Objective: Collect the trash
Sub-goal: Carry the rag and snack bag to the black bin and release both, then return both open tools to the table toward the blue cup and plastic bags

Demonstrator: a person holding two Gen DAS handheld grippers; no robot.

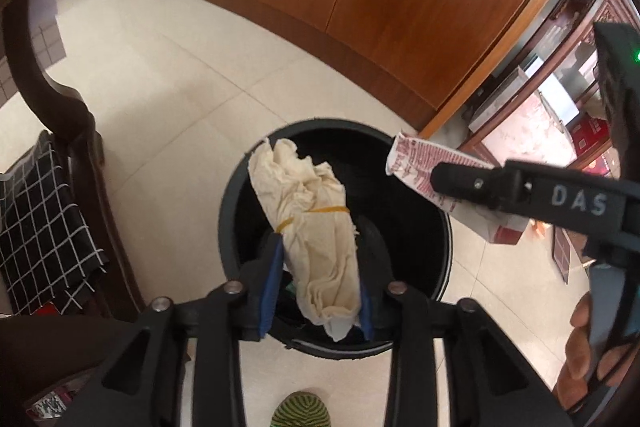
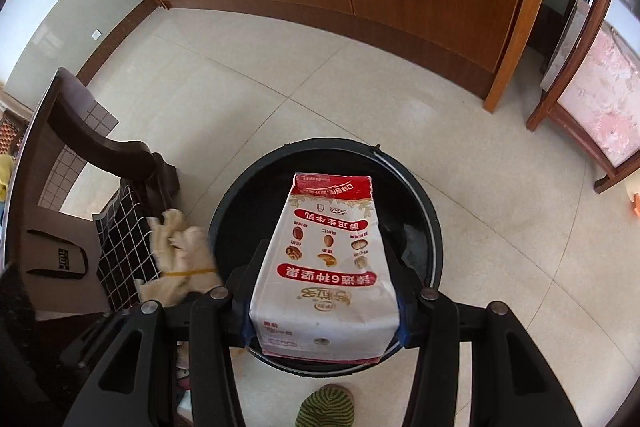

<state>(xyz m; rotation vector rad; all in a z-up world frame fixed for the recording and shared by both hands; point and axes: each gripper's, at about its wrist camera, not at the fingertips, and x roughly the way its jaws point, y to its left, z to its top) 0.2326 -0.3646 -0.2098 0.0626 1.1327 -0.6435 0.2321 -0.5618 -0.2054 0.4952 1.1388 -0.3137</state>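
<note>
On the left, the left gripper (image 1: 316, 259) holds one cream cloth bundle (image 1: 310, 219), tied with a yellow rubber band, between its blue pads. The jaws stand narrow around it, and I cannot tell if the pads press it or have just let go. The bundle's long axis runs along the fingers and points forward and down, so it hangs directly over the mouth of the single black bin (image 1: 436, 263). To the right, the right gripper (image 2: 324, 291) pinches one white and red milk carton (image 2: 328, 259) by its sides, and its long axis also lies along the fingers, above the same bin (image 2: 432, 227). Both hands are about equally near to the opening, so I judge that each piece only needs to be released to drop in. Count: two grippers, two pieces of trash, one bin.
</note>
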